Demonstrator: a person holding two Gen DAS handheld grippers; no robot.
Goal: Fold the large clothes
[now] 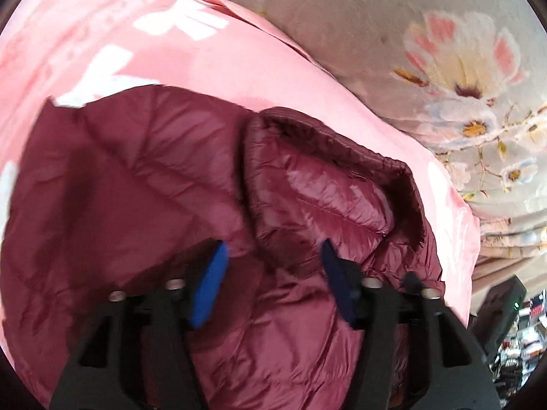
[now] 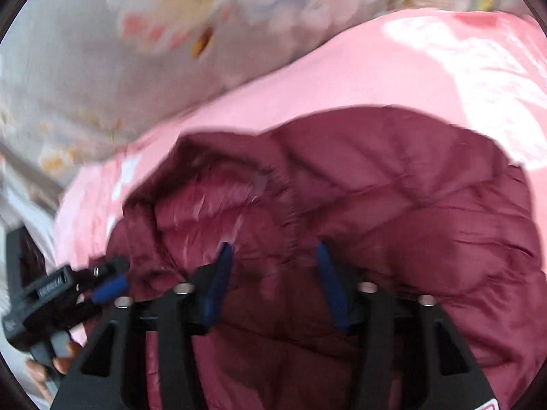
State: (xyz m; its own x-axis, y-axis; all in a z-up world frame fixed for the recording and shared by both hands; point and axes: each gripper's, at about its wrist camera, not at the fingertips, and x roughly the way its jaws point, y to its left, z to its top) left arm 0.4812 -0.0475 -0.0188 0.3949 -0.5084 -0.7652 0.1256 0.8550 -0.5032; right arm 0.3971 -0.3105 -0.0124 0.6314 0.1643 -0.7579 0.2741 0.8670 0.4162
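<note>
Right now the maroon puffer jacket [image 1: 164, 205] lies bunched on a pink bedspread [image 1: 239, 68], its hood or collar [image 1: 328, 184] folded up on top. The left hand-held gripper [image 1: 273, 263] hangs over it with jaws parted and nothing pinched between the blue pads [image 1: 210, 287]; the right hand-held gripper [image 2: 273, 266] hovers the same way, jaws apart and empty, above the quilted fabric. In my judgement the main risk is the slick, springy shell: a puffy fold left unheld may spring open or slide, and a shallow pinch could catch only the outer layer and drag the stack askew. The two tools sit near each other, the left one showing at the edge of the right wrist view [image 2: 109, 287], so they could knock together if both reach for the hood side. A floral quilt [image 1: 444, 68] is heaped just beside the bedspread and crowds the far side, leaving little room to spread the jacket that way. Both views are blurred, so seams and edges are hard to pick out.
</note>
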